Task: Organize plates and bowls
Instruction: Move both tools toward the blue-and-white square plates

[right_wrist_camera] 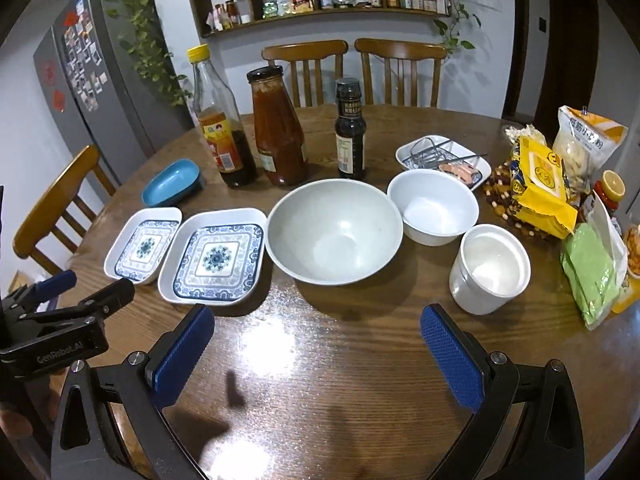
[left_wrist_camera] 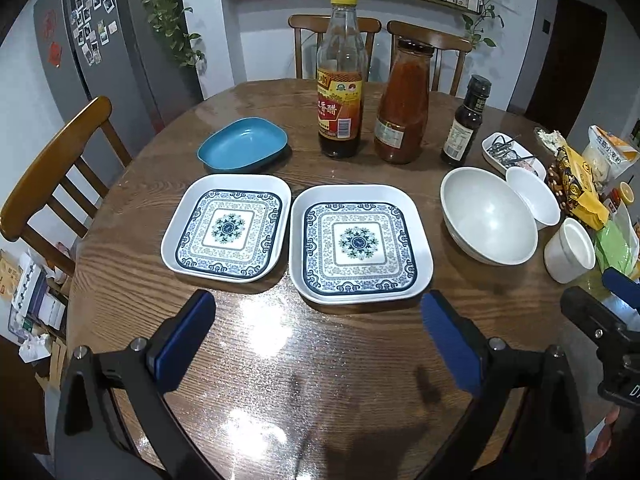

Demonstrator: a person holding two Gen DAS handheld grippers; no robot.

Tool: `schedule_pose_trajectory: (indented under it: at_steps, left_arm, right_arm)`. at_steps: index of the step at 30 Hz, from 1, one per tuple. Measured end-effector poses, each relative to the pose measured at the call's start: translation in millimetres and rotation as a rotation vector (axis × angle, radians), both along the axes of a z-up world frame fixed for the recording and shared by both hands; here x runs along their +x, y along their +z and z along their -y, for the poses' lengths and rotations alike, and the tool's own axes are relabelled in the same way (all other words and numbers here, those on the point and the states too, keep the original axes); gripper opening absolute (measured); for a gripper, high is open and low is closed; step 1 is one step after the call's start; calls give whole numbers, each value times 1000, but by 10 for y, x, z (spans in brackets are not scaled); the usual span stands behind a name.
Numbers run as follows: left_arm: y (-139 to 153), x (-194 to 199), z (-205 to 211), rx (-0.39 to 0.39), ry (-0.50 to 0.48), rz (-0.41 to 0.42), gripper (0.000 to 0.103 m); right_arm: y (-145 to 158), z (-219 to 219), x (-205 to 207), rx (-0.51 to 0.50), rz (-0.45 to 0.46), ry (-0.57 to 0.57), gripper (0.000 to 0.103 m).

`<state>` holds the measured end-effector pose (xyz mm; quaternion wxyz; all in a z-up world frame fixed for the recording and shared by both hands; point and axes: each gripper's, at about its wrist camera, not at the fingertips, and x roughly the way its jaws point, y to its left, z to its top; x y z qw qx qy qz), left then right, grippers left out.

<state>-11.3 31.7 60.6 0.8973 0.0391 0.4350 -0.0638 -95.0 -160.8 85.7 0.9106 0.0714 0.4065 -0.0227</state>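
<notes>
A round wooden table [right_wrist_camera: 360, 360] w/ glossy top was seen. Directly on it were set: two blue-patterned square plates [left_wrist_camera: 227, 227] [left_wrist_camera: 360, 243] side by side, a blue dish [left_wrist_camera: 243, 143] behind them, three bottles (vinegar [left_wrist_camera: 341, 76], red sauce [left_wrist_camera: 403, 104], small dark one [left_wrist_camera: 466, 122]), a large bowl [right_wrist_camera: 334, 231], a small white bowl [right_wrist_camera: 433, 206], a white cup [right_wrist_camera: 490, 268], a white tray [right_wrist_camera: 442, 158] & snack bags [right_wrist_camera: 540, 192] at right edge.

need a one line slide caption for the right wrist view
Open right claw hovers over a round wooden table, facing a large bowl, two patterned square plates and sauce bottles.
</notes>
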Motion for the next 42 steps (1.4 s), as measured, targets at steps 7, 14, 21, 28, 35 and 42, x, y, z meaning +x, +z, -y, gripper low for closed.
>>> schedule_pose_trajectory:
  at_steps: [7, 14, 21, 28, 35, 42]
  left_arm:
    - [-33, 31, 23, 7, -27, -12, 102]
    - [-39, 58, 40, 4, -49, -20, 102]
    - [-53, 73, 41, 14, -52, -20, 102]
    - [-91, 107, 15, 30, -38, -26, 102]
    - [-113, 118, -18, 34, -30, -27, 102]
    - [-138, 142, -86, 27, -20, -32, 102]
  right_arm:
    - [-51, 1, 45, -23, -33, -29, 103]
    - [-28, 6, 40, -53, -34, -52, 103]
    - [-23, 10, 50, -67, -35, -59, 103]
    - [-39, -14, 77, -61, -40, -46, 103]
    - [-65, -66, 110, -57, -46, -30, 103]
    - [-81, -134, 145, -60, -52, -15, 103]
